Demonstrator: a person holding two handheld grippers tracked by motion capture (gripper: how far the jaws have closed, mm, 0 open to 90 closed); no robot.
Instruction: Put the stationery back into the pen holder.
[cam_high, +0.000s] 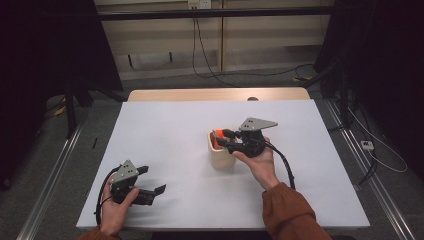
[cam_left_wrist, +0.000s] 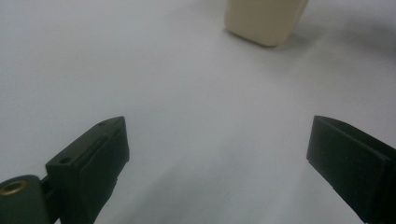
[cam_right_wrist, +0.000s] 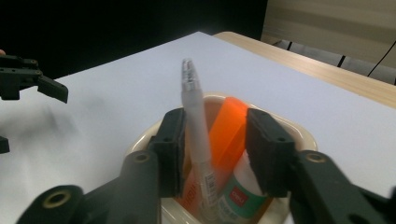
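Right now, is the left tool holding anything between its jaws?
No, the left tool stands wide open over the bare white table, nothing between its jaws.

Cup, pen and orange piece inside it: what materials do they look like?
Cup: probably matte plastic; cream, opaque, with a thick rounded rim. Pen: clear or frosted plastic; the barrel looks translucent. Orange piece: glossy translucent plastic; light glows through it. Exact materials can't be confirmed.

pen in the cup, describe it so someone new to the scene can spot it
On the white table stands a cream cup, just right of centre, with the right gripper over its mouth. Between that gripper's open jaws a slim translucent white pen leans upright. Its neighbours are an orange piece and a white bottle with a green label; the pen is thinnest and tallest.
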